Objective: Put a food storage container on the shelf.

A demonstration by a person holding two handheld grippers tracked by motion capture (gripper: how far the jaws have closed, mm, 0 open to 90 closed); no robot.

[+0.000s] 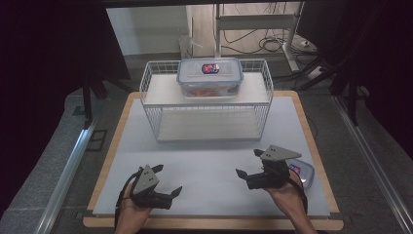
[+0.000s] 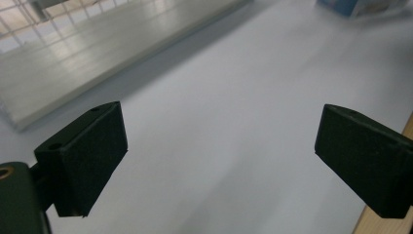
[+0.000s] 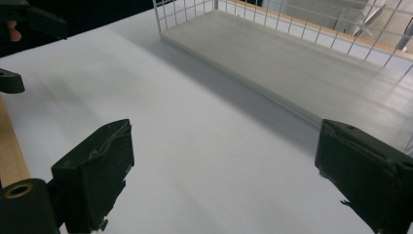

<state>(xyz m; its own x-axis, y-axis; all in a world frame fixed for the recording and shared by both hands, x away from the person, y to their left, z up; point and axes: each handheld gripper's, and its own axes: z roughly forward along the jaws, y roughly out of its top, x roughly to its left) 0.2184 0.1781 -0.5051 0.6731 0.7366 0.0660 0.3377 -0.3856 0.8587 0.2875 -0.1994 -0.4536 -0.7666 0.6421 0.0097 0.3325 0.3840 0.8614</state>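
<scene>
Nearest, bottom of the high view: left gripper (image 1: 168,183) at lower left, right gripper (image 1: 247,165) at lower right, both low over the white mat (image 1: 204,165), tips pointing into the middle. Reads as a rest pose between steps.

Left claw: jaws wide apart, nothing between them; its own view has bare mat there. Right claw: same, spread wide and empty; pads (image 3: 95,170) frame bare mat with the rack floor ahead.

Small tub (image 1: 303,171) sits on the mat at lower right, just behind the right hand (image 1: 287,192) and partly hidden by it. Blue rim, red-blue label. It's near the mat's right edge, within easy reach of that gripper, so probably the next pick. The left gripper view catches a blurred corner of it at upper right (image 2: 360,6).

Farther, centre-top: wire rack (image 1: 151,87), open face toward the person so things slide in from the front. Lower shelf bare. Lidded box (image 1: 210,77) sits on top, centred, flat and stable.
</scene>
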